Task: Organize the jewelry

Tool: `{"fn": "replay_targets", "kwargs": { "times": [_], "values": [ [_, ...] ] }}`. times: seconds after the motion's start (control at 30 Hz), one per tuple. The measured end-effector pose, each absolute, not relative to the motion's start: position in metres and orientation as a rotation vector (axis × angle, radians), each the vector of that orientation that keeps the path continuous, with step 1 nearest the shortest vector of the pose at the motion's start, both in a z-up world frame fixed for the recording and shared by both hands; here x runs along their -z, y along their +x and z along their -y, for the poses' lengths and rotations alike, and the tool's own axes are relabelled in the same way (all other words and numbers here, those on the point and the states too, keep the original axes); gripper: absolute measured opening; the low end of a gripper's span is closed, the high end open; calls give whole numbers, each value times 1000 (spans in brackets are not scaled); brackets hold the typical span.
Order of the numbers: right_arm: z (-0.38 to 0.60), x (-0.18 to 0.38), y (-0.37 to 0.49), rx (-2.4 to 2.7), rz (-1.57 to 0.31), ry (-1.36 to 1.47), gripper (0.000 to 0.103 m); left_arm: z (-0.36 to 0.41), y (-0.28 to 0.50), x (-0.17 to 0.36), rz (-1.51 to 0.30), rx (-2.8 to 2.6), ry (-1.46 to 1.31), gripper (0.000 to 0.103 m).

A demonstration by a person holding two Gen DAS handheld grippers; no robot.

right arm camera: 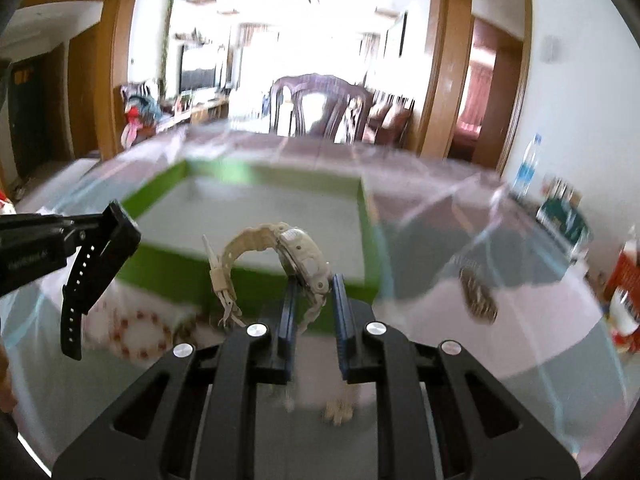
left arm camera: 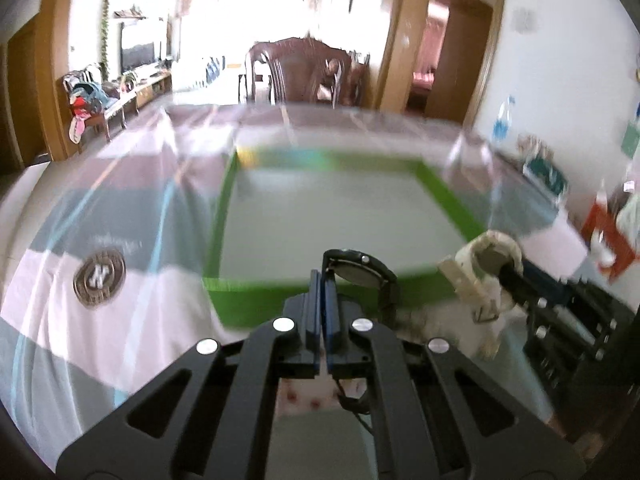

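Left gripper (left arm camera: 323,280) pinched tight on the strap of a black watch (left arm camera: 360,272), its case tipped up just past the fingertips, the strap's tail dropping out of sight under the jaws. Right gripper (right arm camera: 314,284) narrowed around a cream watch (right arm camera: 298,252), case wedged between the pads, buckle end curling off to the left. Under and left of the right gripper, a red-and-white bead bracelet (right arm camera: 140,334) on the cloth, badly blurred. Just ahead of both grippers, a green-walled tray (right arm camera: 248,276) with a pale floor, far edge smeared. Off to the right of the right gripper, a round brown badge (right arm camera: 478,292) on the striped tablecloth (right arm camera: 520,340). Farther off, dark wooden chairs (right arm camera: 320,104), washed out by window glare.
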State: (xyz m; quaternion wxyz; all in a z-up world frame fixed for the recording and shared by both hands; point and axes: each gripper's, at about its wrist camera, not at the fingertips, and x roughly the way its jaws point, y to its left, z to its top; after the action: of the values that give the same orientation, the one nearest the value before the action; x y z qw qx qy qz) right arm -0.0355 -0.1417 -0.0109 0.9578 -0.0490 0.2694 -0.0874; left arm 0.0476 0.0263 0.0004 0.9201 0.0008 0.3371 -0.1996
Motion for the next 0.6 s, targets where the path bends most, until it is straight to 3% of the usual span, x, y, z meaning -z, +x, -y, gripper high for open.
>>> {"fn": "replay_targets", "kwargs": {
  "times": [0.2, 0.4, 0.47, 0.5, 0.53, 0.6],
  "values": [
    [136, -9, -2, 184, -461, -140, 17, -24, 101, -5, -671, 358, -131, 3],
    [136, 12, 47, 187, -552, -118, 17, -28, 146, 16, -734, 288, -233, 8],
    [136, 21, 54, 185, -588, -104, 17, -28, 149, 21, -740, 265, -222, 20],
    [138, 26, 57, 187, -609, -94, 18, -28, 149, 22, -746, 263, -219, 41],
    [137, 27, 55, 185, -614, -86, 19, -27, 147, 22, -745, 261, -212, 54],
    [137, 25, 49, 194, -603, -85, 31, -26, 139, 18, -719, 258, -184, 59]
  ]
}}
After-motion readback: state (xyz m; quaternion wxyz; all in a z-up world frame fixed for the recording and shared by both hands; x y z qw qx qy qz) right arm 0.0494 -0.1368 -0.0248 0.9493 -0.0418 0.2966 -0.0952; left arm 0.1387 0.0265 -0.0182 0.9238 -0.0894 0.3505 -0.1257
